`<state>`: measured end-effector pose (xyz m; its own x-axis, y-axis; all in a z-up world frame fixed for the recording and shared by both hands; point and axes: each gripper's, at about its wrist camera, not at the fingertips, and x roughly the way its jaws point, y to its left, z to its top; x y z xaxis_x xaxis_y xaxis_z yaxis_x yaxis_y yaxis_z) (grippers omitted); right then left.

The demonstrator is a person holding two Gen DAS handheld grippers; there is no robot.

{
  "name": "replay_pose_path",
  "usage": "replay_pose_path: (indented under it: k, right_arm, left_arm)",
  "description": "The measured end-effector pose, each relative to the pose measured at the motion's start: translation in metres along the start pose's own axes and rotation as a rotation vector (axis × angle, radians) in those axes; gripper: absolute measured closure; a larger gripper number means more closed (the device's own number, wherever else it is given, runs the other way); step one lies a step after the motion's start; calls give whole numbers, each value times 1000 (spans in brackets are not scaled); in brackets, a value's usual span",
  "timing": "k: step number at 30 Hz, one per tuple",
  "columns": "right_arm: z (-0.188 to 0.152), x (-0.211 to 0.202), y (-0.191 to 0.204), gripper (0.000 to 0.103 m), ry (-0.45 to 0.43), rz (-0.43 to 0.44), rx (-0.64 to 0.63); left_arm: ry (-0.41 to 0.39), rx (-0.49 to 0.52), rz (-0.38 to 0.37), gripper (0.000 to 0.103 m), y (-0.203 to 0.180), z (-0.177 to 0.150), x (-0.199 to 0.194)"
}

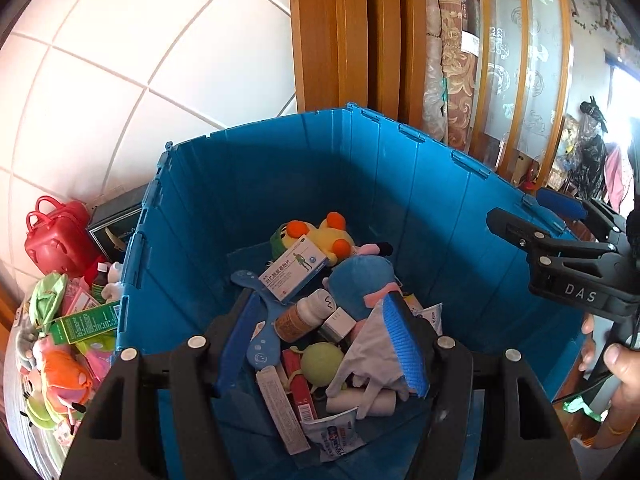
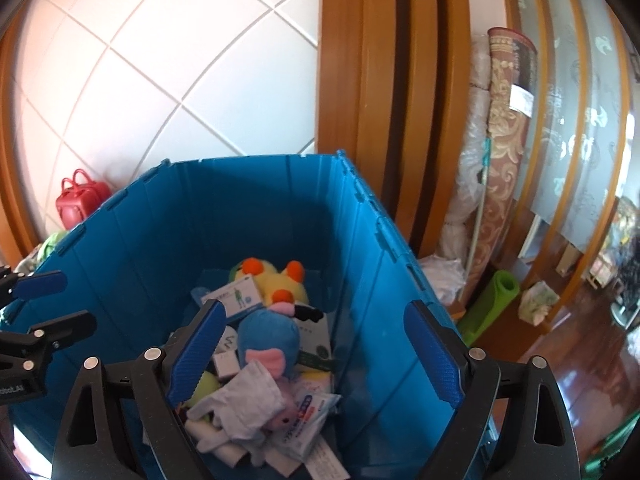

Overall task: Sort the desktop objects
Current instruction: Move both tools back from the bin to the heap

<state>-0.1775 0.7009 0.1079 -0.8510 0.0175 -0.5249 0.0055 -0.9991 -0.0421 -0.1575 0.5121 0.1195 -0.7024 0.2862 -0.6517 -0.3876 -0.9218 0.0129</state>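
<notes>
Right wrist view shows your right gripper with fingers spread wide and empty above the blue crate, the pale cloth lying loose on the pile inside. Your left gripper stands half open, empty too. Lift both clear of the rim before you turn to the toys left on the desk.

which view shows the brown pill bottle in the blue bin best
The left wrist view. There the brown pill bottle lies on its side in the blue bin, white cap and label visible between the left gripper's fingers. In the right wrist view it is almost wholly hidden behind the right gripper's left finger.
</notes>
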Motion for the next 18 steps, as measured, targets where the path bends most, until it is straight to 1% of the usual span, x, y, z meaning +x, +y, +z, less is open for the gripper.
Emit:
replay_pose_path:
  k: [1,3,4,6,8,9,10,12,13,14,15,17,18]
  right_arm:
    - [0,-1,-1,9,-7,-12,8]
    - [-1,-5,-2,5,-33,-50,40]
    - [-1,-6,-3,0,-40,-61,50]
    - [-2,-9,-3,0,-50,-94,68]
    - [-4,-14,0,0,-50,-123,77]
    - [-5,-20,3,0,-61,-115,78]
    - [-6,-26,8,0,-77,-87,81]
    - [-5,-42,22,0,-108,-17,95]
    - [-4,-48,31,0,-118,9,94]
    - [-1,-54,43,0,-127,39,85]
    - [1,-60,58,0,-138,75,71]
    - [5,-69,89,0,-158,136,43]
    - [7,-73,107,0,-169,171,24]
  left_arm:
    - [-6,-3,-17,40,2,-1,-2]
    - [-24,-15,-81,40,7,-2,-4]
    - [-35,-27,-104,39,11,-3,-6]
    - [-39,-48,-112,35,17,-4,-11]
    - [-47,-69,-113,34,27,-8,-23]
    - [-66,-74,-119,34,32,-10,-31]
    - [-86,-76,-113,33,39,-14,-41]
    - [-145,-81,-64,27,58,-23,-61]
    - [-177,-88,-24,21,70,-28,-71]
    - [-203,-98,23,18,82,-34,-81]
    - [-226,-113,77,17,95,-42,-90]
    - [-241,-140,160,15,123,-57,-101]
    - [-232,-152,184,15,136,-64,-103]
